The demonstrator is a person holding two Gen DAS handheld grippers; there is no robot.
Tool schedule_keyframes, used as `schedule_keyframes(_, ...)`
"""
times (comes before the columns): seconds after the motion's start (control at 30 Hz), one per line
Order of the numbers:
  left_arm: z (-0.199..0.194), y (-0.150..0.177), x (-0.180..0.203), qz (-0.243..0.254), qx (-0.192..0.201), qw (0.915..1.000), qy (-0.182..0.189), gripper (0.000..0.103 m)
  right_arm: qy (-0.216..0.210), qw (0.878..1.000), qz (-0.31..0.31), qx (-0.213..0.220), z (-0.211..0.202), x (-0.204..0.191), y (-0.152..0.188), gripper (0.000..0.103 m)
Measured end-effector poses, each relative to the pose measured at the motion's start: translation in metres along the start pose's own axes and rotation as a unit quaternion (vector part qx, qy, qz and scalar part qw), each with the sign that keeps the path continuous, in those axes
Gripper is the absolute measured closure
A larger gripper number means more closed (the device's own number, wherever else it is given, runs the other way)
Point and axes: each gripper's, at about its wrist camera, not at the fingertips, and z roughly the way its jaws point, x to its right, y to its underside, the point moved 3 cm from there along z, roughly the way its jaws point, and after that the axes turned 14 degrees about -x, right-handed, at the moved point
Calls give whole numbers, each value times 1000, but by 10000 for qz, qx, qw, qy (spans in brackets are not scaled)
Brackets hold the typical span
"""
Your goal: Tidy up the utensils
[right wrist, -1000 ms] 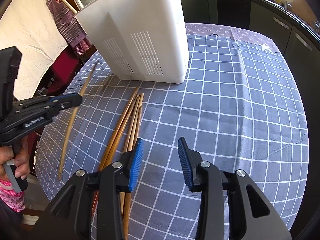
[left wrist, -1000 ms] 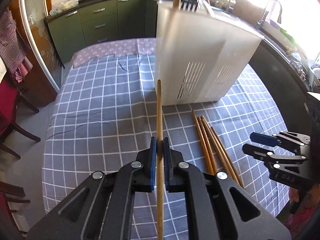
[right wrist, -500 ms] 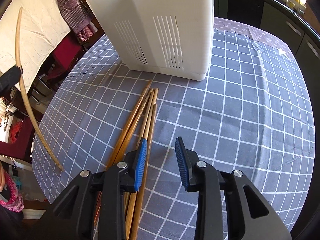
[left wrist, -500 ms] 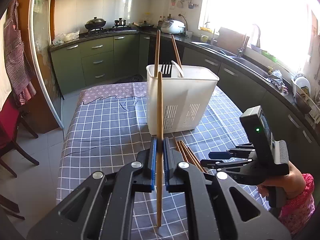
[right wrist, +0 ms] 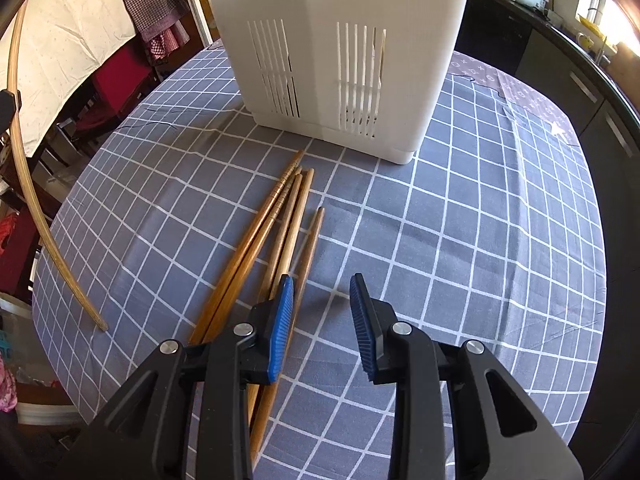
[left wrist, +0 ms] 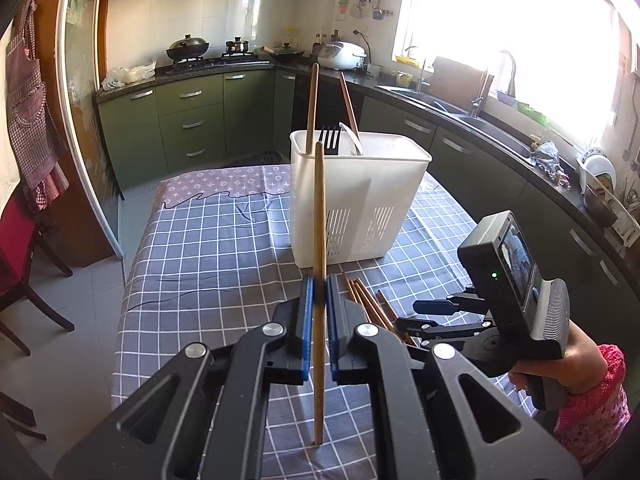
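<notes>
Grey checked tablecloth (right wrist: 460, 240) under white slotted plastic utensil caddy (left wrist: 356, 200). Left gripper (left wrist: 318, 312) clamped on long wooden chopstick (left wrist: 319, 240); right gripper (right wrist: 320, 312) partly open, empty, over loose wooden chopsticks (right wrist: 272, 224).

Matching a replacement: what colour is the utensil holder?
White utensil holder, with slotted vents; clearest in the left wrist view.

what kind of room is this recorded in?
A home kitchen, most likely: a gas stove with a lidded wok, green cabinets, and a sink with faucet under the window. The work happens on a table with a checked cloth.
</notes>
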Motion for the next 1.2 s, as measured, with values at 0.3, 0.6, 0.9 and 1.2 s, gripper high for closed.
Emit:
schedule_keyframes(0.3,1,2,2,17,-4,10000,9,97,25,10000,-52,-62,3,-5,2,76)
schedule_keyframes(0.6,0,2,2,38,-6,10000,26,97,-233,9997,84,43,3,1,4,97)
schedule_keyframes(0.9,-6,3,4,71,32,10000,59,97,-633,9932,395,891,-62,26,28,97)
schedule_keyframes(1.2,-15,5,8,171,93,9998,32,97,-719,9762,550,1972,-145,35,64,97)
